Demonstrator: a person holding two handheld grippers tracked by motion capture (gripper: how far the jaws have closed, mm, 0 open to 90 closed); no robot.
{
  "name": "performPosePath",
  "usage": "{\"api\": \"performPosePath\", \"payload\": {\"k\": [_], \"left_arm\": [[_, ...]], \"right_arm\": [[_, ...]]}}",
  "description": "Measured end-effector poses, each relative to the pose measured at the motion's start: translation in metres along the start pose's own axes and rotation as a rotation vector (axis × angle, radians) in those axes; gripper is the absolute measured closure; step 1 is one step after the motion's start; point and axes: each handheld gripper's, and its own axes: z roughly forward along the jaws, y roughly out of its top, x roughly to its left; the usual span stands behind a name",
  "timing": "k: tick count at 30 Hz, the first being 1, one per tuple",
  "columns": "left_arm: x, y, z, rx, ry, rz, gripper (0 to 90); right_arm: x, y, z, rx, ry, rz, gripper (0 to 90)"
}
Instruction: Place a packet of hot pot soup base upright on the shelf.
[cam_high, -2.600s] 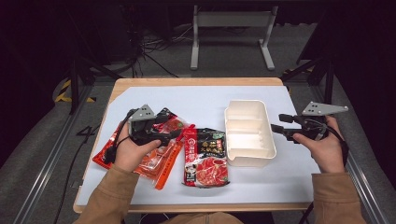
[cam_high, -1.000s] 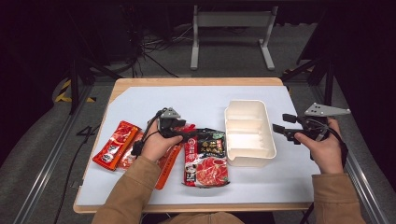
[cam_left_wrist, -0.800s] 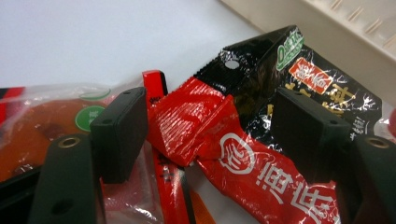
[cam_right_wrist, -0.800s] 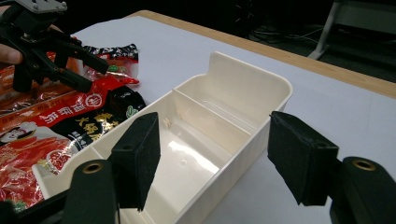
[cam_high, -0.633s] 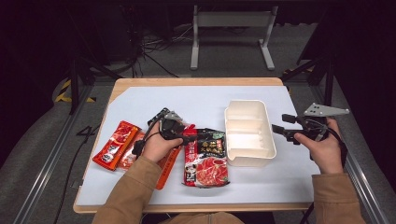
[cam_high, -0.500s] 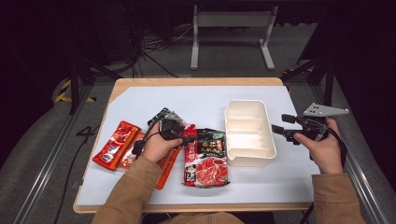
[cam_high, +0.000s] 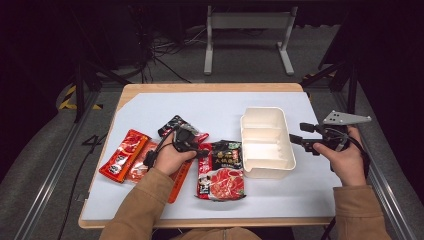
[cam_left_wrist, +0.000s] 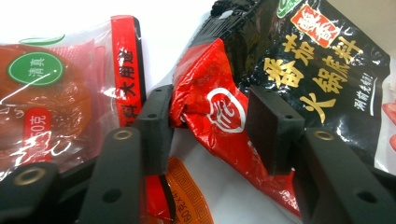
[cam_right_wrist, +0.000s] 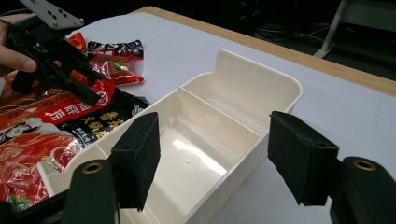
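Here my main worry is the thin, slippery corner: my left gripper (cam_left_wrist: 210, 128) has its jaws apart on both sides of the crumpled red corner of the black-and-red hotpot seasoning packet (cam_left_wrist: 299, 79), not yet pinching it. If I close on so little film, I think it can slide out, or drag the clear red packet (cam_left_wrist: 60, 98) beside it. The left hand (cam_high: 167, 157) is low over the packets on the counter (cam_high: 150, 112). My right gripper (cam_right_wrist: 215, 158) hangs released beside the empty white divided box (cam_right_wrist: 233, 112).
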Motion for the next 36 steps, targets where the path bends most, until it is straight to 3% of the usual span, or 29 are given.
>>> {"api": "performPosePath", "payload": {"k": [2, 6, 16, 21, 29, 34, 35, 36], "left_arm": [[0.001, 0.0, 0.0, 0.002, 0.0, -0.003, 56.5], [0.004, 0.0, 0.002, -0.002, -0.013, -0.055, 62.1], [-0.002, -0.002, 0.002, -0.002, 0.004, -0.05, 73.9], [-0.001, -0.003, -0.001, -0.021, -0.012, -0.087, 79.4], [-0.005, -0.002, -0.011, -0.059, -0.019, -0.131, 82.9], [-0.012, 0.001, -0.027, -0.102, -0.015, -0.12, 83.8], [-0.017, 0.002, -0.036, -0.141, -0.016, -0.099, 84.0], [-0.018, 0.002, -0.039, -0.16, -0.03, -0.103, 84.3]], "right_arm": [[0.0, 0.0, 0.0, 0.002, 0.0, 0.001, 34.9], [0.0, 0.0, 0.001, 0.004, 0.003, -0.003, 34.9], [0.002, 0.001, 0.002, 0.003, 0.003, -0.005, 35.3], [0.001, 0.0, 0.0, 0.028, -0.002, -0.028, 43.6], [0.002, 0.001, 0.001, 0.047, -0.001, -0.044, 47.2], [0.003, 0.002, -0.002, 0.045, -0.005, -0.048, 47.9], [0.003, 0.003, -0.003, 0.037, -0.007, -0.044, 47.5], [0.003, 0.003, -0.003, 0.034, -0.012, -0.046, 47.1]]}}
